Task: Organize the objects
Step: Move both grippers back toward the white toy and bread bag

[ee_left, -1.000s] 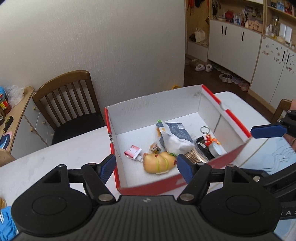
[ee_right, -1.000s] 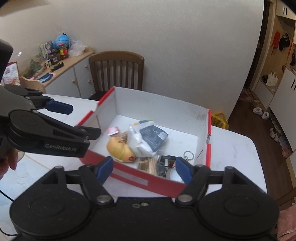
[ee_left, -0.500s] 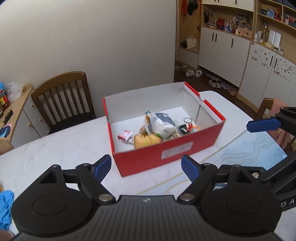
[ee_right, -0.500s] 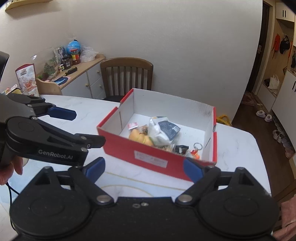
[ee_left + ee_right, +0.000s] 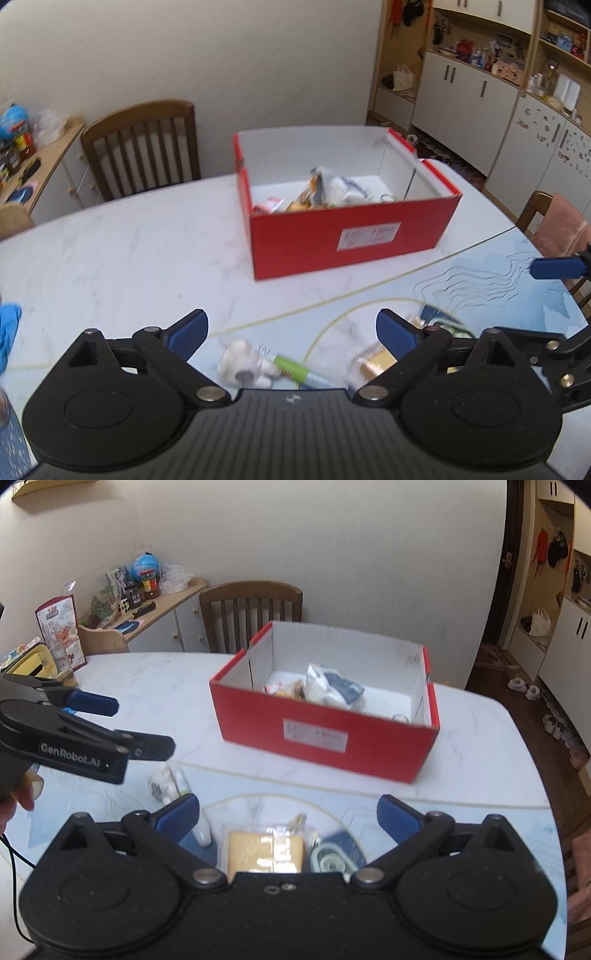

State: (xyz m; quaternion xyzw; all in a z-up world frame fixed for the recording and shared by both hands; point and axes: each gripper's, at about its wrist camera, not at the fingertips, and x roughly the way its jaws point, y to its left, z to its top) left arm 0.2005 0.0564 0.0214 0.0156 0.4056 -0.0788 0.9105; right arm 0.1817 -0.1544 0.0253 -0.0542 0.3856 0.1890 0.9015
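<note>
Both grippers' bodies over blurred packets point(image 5: 264, 845), red box point(image 5: 351, 236) contents half-hidden.

The red box point(image 5: 351, 236) stands at twelve o'clock on the worktop point(image 5: 147, 258), open-topped, its walls barring any level approach. Bare marble runs wide at nine to eleven o'clock. Near the left gripper point(image 5: 290, 332), a white tube point(image 5: 255, 363) lies at six; a wrapped packet point(image 5: 264, 851) and a coiled thing (blurred) crowd the right gripper point(image 5: 288, 812). A chair point(image 5: 144, 147) stands behind at eleven.
</note>
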